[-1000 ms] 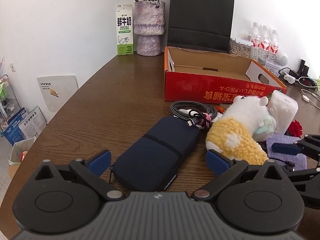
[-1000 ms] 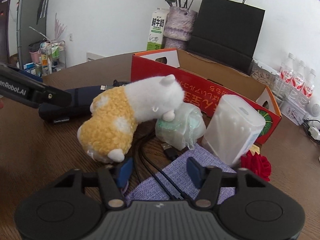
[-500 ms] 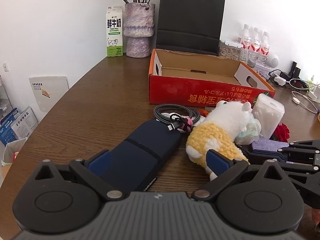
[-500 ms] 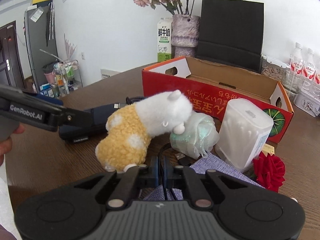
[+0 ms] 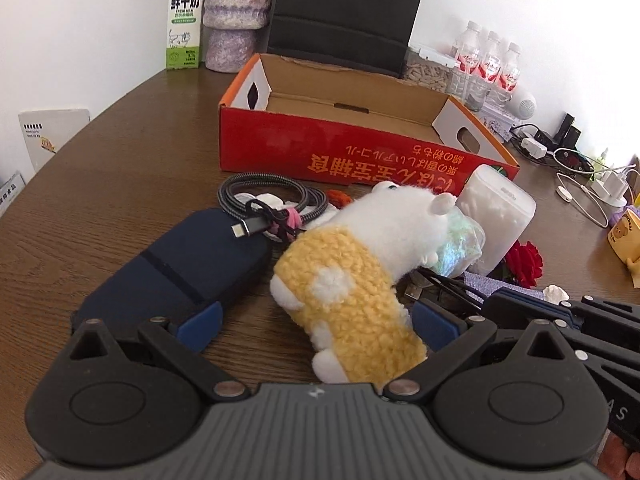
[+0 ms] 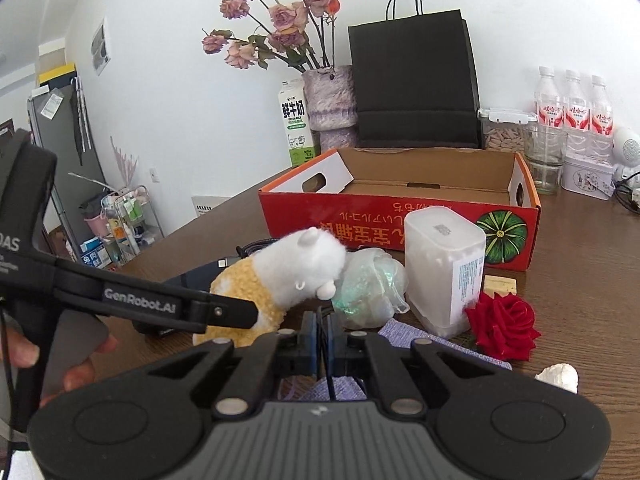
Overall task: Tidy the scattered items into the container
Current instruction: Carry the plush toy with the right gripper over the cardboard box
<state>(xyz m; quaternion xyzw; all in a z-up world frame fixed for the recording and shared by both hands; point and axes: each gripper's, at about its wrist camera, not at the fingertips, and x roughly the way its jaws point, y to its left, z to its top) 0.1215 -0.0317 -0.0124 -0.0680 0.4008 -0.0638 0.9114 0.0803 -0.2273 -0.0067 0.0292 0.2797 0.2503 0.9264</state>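
Note:
A yellow and white plush toy (image 5: 352, 264) lies on the table between the open jaws of my left gripper (image 5: 316, 320); the pads stand either side of its rear. It also shows in the right wrist view (image 6: 280, 276). My right gripper (image 6: 319, 330) is shut on a thin black cable (image 6: 330, 380) above a purple cloth pouch (image 6: 436, 346). The red cardboard box (image 5: 360, 152) stands open and empty behind the pile. A navy case (image 5: 176, 272), a coiled braided cable (image 5: 268, 200), a white plastic box (image 6: 444, 268), an iridescent bag (image 6: 368, 288) and a red rose (image 6: 502, 328) lie around the toy.
A milk carton (image 5: 184, 16), a vase (image 5: 236, 12), a black paper bag (image 5: 344, 12), water bottles (image 5: 488, 64) and a snack jar stand behind the box. Chargers and white cables (image 5: 576, 176) lie at the far right. A small white shell (image 6: 558, 376) lies by the pouch.
My right gripper closed on the black cable and lifted slightly. My left gripper moved right from the navy case, so its open jaws now straddle the plush toy.

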